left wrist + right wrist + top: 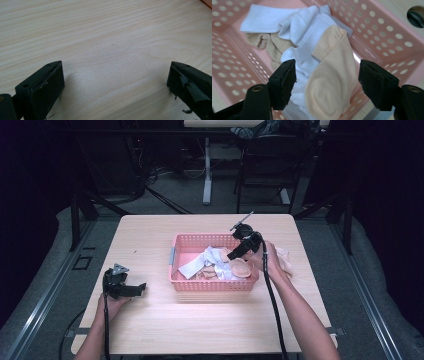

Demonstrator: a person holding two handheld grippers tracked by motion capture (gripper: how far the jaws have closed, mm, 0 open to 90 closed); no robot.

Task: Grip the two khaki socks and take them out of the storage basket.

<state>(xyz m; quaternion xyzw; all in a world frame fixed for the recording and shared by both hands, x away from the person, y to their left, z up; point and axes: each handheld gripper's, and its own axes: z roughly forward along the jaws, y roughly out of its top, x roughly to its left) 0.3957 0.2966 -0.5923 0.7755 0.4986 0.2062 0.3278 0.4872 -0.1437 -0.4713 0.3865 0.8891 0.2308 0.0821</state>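
Right jaws: black pads of the right gripper (327,82) stand apart, one on each side of the peach sock (332,85), neither pad pressing on it.
Peach sock: lies on top of the pile inside the pink basket (384,37), its rounded end toward the camera in the right gripper view; in the high view it sits at about 3 o'clock within the basket, near the right wall.
White socks: ribbed white socks (294,27) lie under and beside the peach sock, spreading toward 10 o'clock in the right gripper view.
Tan sock: a crumpled tan sock (269,45) lies at about 9 o'clock from the peach sock, on the basket floor.
Right hand: right hand (267,260) holds its gripper over the basket's right rim.
Loose cloth: a pale peach cloth (286,260) rests on the table (200,320) just outside the basket at 3 o'clock.
Left jaws: left gripper (115,82) has its jaws wide apart with bare tabletop between them.
Left hand: left hand (112,305) rests at the table's 8 o'clock area, well apart from the basket.
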